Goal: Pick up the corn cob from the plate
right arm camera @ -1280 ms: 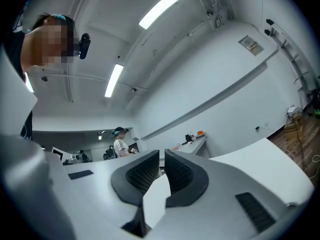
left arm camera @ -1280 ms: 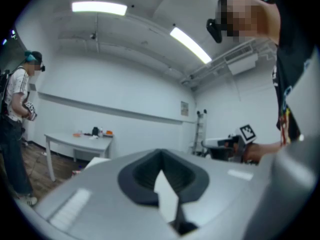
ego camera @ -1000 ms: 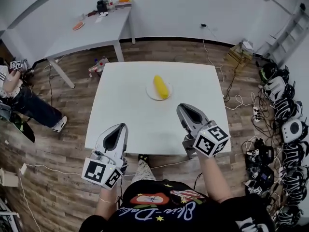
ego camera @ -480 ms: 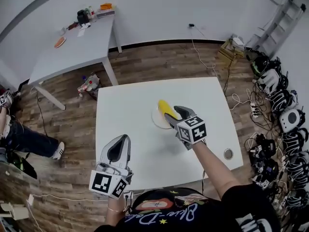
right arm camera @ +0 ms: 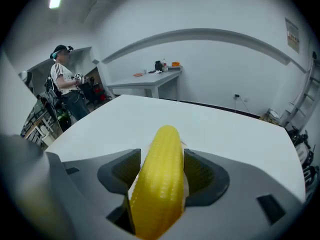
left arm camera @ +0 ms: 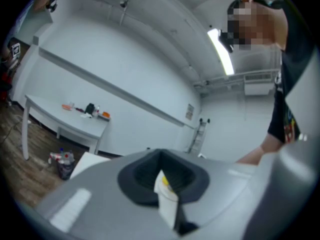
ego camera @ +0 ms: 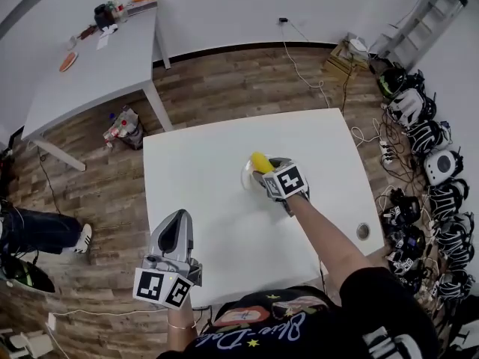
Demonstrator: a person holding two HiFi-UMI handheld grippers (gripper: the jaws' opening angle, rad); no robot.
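Note:
A yellow corn cob (ego camera: 260, 161) lies on a small white plate (ego camera: 246, 176) in the middle of the white table (ego camera: 202, 163). My right gripper (ego camera: 265, 172) points steeply down over the plate. In the right gripper view the corn cob (right arm camera: 160, 179) runs lengthwise between the dark ribbed pads (right arm camera: 202, 173). Its jaws are opening, and a sliver of plate shows beside the left pad. My left gripper (ego camera: 177, 215) hovers level over the table's near left edge, shut and empty. Through its slit (left arm camera: 162, 181) the far plate and a bit of yellow show.
A second grey table (ego camera: 90, 58) with small items stands at the back left. Headsets and cables (ego camera: 434, 193) line the floor on the right, near a ladder (ego camera: 419, 21). A round grommet (ego camera: 363, 231) sits near the table's right edge. Another person (right arm camera: 62, 84) stands far left.
My right gripper has travelled forward and down from the table's near edge to the plate, and its jaws have spread around the corn cob. My left gripper has shifted forward slightly, still shut.

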